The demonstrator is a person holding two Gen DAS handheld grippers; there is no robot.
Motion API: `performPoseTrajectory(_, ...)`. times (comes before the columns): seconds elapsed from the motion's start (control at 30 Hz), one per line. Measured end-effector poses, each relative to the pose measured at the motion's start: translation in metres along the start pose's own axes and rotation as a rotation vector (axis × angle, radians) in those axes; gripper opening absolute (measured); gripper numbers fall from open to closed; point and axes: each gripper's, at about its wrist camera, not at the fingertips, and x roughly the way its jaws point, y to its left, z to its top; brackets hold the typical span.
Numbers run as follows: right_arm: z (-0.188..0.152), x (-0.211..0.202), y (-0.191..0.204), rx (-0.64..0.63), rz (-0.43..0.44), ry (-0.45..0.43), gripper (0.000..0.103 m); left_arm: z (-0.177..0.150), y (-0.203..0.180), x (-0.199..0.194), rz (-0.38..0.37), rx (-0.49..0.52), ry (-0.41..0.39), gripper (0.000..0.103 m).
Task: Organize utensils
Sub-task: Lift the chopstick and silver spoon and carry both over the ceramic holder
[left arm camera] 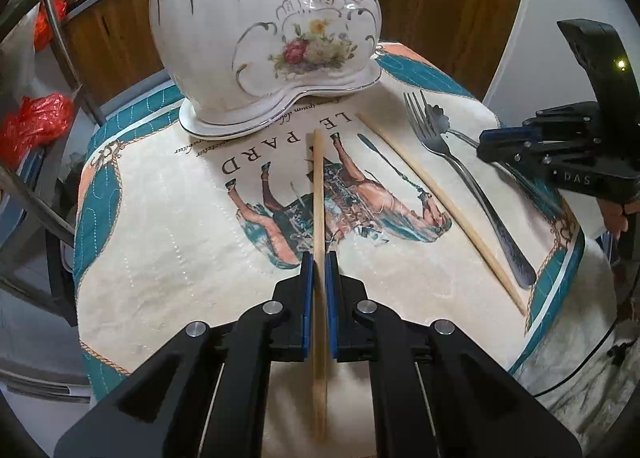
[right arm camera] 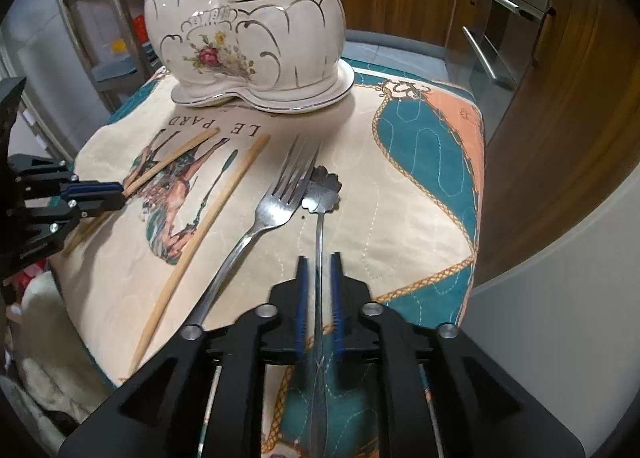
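The left gripper [left arm camera: 319, 258] is clenched on a chopstick [left arm camera: 319, 194]. To its right on the cloth [left arm camera: 168, 242] lie another chopstick [left arm camera: 440, 202] and a fork [left arm camera: 452, 162]. The right gripper [right arm camera: 319, 258] straddles a spoon [right arm camera: 320, 194]; grasped or not, I cannot tell. The ceramic holder [left arm camera: 256, 38] stands at the far side.

- Left wrist view looks forward, low and close over the quilted cloth [left arm camera: 168, 242], toward the ceramic holder [left arm camera: 264, 38].
- Right wrist view faces likewise from further right.
- Both share holder, cloth, fork [right arm camera: 256, 226].
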Motion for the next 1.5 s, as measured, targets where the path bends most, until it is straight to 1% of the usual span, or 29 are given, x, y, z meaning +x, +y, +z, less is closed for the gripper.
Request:
performPoseTrajectory(0.13,0.004,0.004,0.000,0.003,0.004,-0.012,0.018,0.003,-0.003,0.005,0.015,-0.013,-0.018,0.006)
performPoseTrajectory(0.17,0.004,0.005,0.000,0.004,0.005,-0.021,0.016,0.004,-0.003,0.007,0.017,-0.019,-0.022,0.006)
performPoseTrajectory(0.27,0.003,0.005,0.000,0.007,0.011,-0.042,0.004,0.010,-0.007,0.015,0.020,-0.027,-0.033,0.006)
performPoseTrajectory(0.37,0.001,0.003,0.001,0.002,0.007,-0.066,0.004,0.013,-0.009,0.018,0.016,-0.021,-0.034,0.006)
performPoseTrajectory(0.47,-0.001,-0.005,0.000,0.000,-0.003,-0.104,0.003,0.012,-0.010,0.013,0.007,-0.014,-0.057,0.006)
performPoseTrajectory(0.53,-0.001,-0.014,-0.001,0.007,-0.001,-0.143,0.002,0.013,-0.010,0.006,0.002,-0.017,-0.084,0.006)
performPoseTrajectory(0.63,-0.002,-0.032,-0.003,0.007,0.006,-0.224,0.002,0.013,-0.012,-0.008,-0.007,-0.008,-0.151,0.006)
performPoseTrajectory(0.73,-0.002,-0.040,-0.001,-0.009,-0.015,-0.251,0.002,0.013,-0.011,-0.016,0.014,-0.009,-0.178,0.006)
performPoseTrajectory(0.87,-0.002,-0.052,0.001,-0.014,0.013,-0.303,0.002,0.016,-0.009,-0.031,0.005,-0.015,-0.238,0.006)
performPoseTrajectory(1.07,0.004,-0.073,0.009,-0.034,0.028,-0.390,0.002,0.019,-0.003,-0.052,0.004,-0.019,-0.316,0.006)
performPoseTrajectory(1.33,0.009,-0.098,0.016,-0.043,0.070,-0.504,0.002,0.019,0.002,-0.062,-0.013,-0.026,-0.366,0.006)
performPoseTrajectory(1.43,0.012,-0.109,0.016,-0.032,0.091,-0.553,0.002,0.023,0.005,-0.071,-0.032,-0.039,-0.412,0.006)
performPoseTrajectory(1.5,0.018,-0.114,0.015,-0.032,0.091,-0.586,0.002,0.029,0.006,-0.081,-0.029,-0.038,-0.464,0.006)
